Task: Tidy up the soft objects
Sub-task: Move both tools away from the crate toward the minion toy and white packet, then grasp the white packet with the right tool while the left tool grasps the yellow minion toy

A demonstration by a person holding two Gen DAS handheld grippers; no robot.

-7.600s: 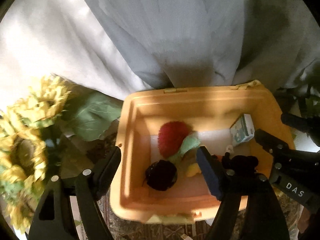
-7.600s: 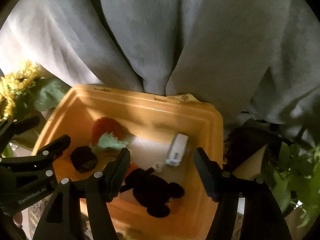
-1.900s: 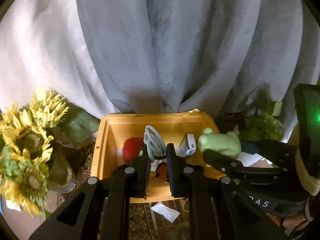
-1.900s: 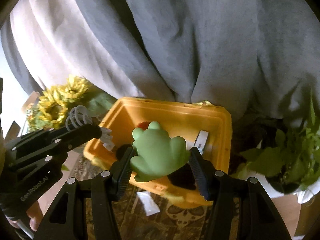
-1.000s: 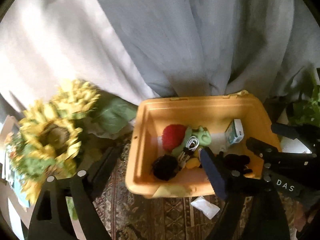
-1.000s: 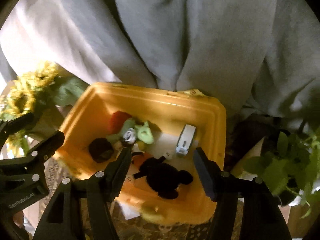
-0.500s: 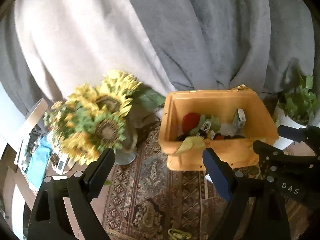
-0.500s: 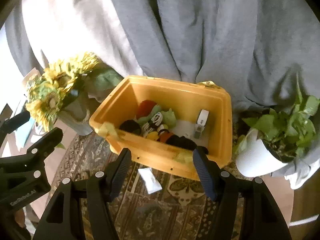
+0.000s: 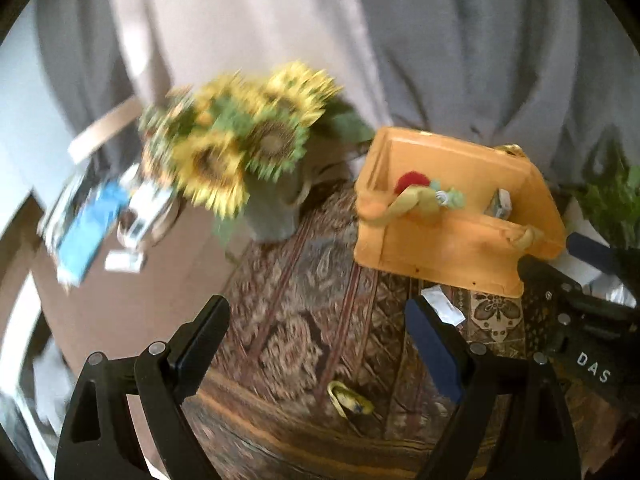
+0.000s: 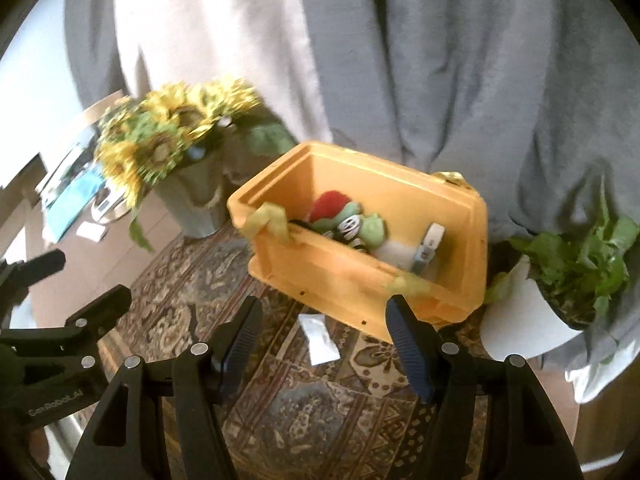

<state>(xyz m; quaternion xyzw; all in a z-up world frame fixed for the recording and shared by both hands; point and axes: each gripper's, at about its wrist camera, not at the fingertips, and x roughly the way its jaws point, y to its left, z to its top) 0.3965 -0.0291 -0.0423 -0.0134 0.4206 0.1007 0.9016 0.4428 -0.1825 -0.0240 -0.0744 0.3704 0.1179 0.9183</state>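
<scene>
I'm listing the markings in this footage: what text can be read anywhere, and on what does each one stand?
"DAS": white letters on the body of the right gripper, seen in the left wrist view.
"GenRobot.AI": faint print on the body of the left gripper, seen in the right wrist view; blurred, so the reading is uncertain.
Small box in the yellow bin: print too blurred to read.

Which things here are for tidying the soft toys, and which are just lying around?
For the job:
yellow bin
red plush
green frog toy

Just lying about:
sunflowers
potted plant
white packet
patterned rug
</scene>
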